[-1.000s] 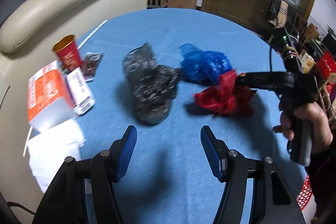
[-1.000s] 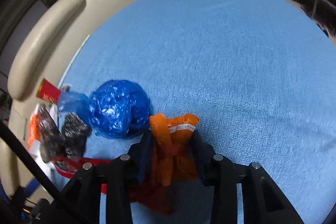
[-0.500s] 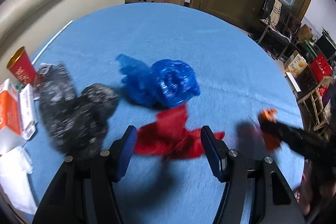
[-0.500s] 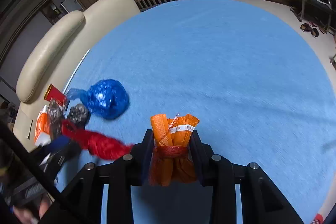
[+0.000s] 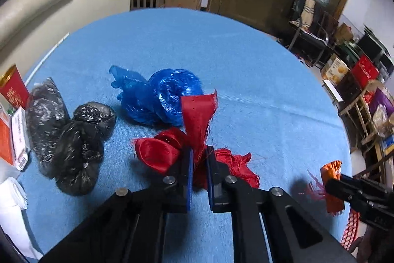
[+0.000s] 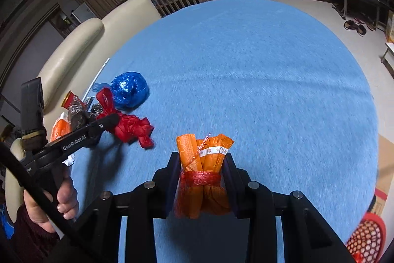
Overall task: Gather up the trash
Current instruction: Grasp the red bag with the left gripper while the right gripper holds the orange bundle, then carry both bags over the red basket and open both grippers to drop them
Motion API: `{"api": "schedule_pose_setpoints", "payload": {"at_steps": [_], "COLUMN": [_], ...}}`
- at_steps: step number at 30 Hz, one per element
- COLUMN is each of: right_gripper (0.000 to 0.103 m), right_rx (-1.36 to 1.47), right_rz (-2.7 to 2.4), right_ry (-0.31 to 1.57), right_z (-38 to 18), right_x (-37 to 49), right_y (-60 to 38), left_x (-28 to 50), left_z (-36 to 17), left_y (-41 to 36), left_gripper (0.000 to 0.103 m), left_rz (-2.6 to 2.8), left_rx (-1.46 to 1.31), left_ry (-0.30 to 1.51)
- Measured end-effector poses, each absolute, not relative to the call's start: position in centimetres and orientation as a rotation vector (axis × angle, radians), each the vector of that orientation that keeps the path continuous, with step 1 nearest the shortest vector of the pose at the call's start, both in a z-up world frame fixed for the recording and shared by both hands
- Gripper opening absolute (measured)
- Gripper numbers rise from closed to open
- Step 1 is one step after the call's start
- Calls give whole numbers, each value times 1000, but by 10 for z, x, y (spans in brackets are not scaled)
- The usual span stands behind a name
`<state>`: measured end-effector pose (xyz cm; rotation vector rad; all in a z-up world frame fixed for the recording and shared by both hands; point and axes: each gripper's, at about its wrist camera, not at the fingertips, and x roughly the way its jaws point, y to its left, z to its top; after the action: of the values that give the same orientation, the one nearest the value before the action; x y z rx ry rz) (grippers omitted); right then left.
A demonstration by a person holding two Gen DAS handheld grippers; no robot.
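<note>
A crumpled red ribbon (image 5: 157,154) lies on the blue round table (image 5: 246,61). My left gripper (image 5: 199,149) is closing on it, and its blue pads pinch the ribbon's upright strip. In the right wrist view the same ribbon (image 6: 130,127) sits at the left gripper's tip (image 6: 110,118). My right gripper (image 6: 202,157) is shut on an orange bag bundle (image 6: 202,176) tied with red string, held above the table. A blue plastic bag ball (image 5: 170,95) lies just beyond the ribbon. Black plastic bags (image 5: 81,139) lie to its left.
A red paper cup (image 5: 13,90), an orange box (image 5: 5,139) and white tissue (image 5: 9,191) sit at the table's left edge by a cream sofa (image 5: 49,4). A red mesh basket (image 6: 364,236) shows low at the right. A hand (image 6: 64,201) grips the left handle.
My left gripper moved over from the black bags to the red ribbon and closed its jaws on it. My right gripper carried the orange bundle away to the right and higher.
</note>
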<state>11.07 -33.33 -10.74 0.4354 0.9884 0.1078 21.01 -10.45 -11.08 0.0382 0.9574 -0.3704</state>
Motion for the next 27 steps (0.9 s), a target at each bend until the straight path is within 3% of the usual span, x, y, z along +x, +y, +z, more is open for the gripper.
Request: {"api": "schedule_pose_setpoints", "payload": {"at_steps": [27], "right_gripper": [37], "right_rx": [412], "right_rz": [28], "right_ry": [867], "right_z": [-46], "right_x": [-48], "right_y": [-348], "left_x": [39], "left_z": [-14], "left_y": [-125], "left_gripper": [10], "left_rz": [-411], "left_rx": [278], "left_ry": [704]}}
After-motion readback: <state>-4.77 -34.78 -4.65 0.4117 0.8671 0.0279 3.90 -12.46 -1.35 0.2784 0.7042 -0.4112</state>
